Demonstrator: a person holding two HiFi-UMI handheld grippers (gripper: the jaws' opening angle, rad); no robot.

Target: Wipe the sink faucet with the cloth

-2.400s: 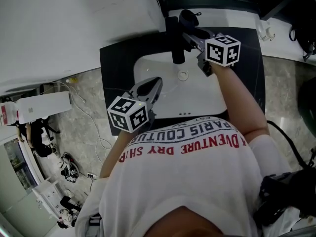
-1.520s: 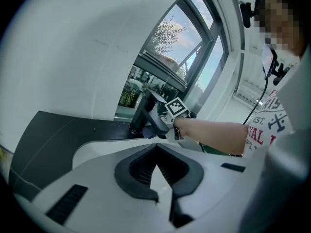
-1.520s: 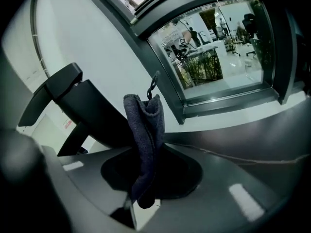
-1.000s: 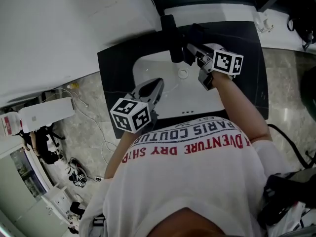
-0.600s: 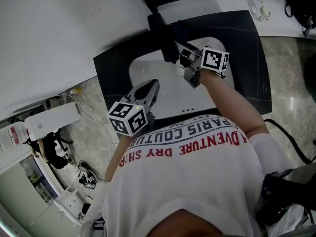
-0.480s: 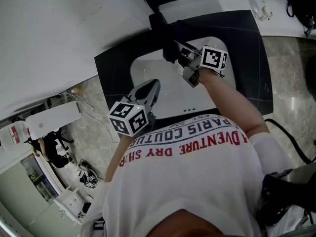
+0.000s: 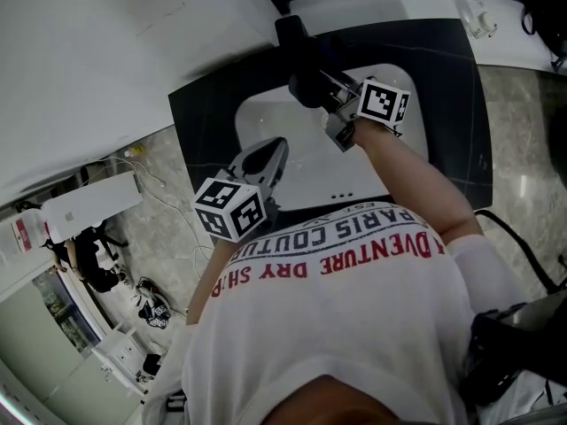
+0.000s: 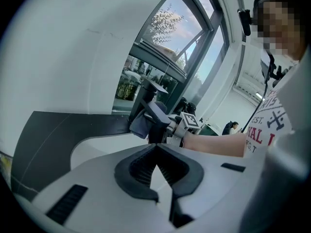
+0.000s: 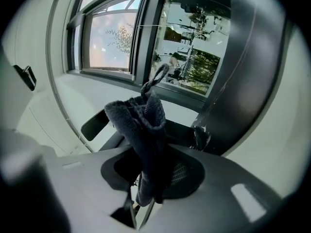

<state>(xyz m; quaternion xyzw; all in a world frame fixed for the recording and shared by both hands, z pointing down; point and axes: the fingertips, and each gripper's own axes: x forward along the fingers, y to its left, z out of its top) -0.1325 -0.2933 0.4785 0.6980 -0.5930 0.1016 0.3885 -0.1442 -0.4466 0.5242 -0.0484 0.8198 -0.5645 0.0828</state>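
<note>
A dark table (image 7: 443, 87) carries a white sink (image 7: 261, 122) sunk into its middle. A black faucet (image 7: 292, 35) stands at the table's far edge, behind the sink. The table stands on a pale marbled floor (image 7: 518, 131).

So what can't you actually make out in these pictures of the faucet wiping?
- Where the cloth meets the faucet: in the head view the right gripper covers it. In the right gripper view the cloth itself blocks it. In the left gripper view it is too small to tell.
- Faucet's spout end: in the head view it is under that gripper and the cloth.
- Middle of the counter's front edge: in the head view it is hidden by the person's shirt.
</note>
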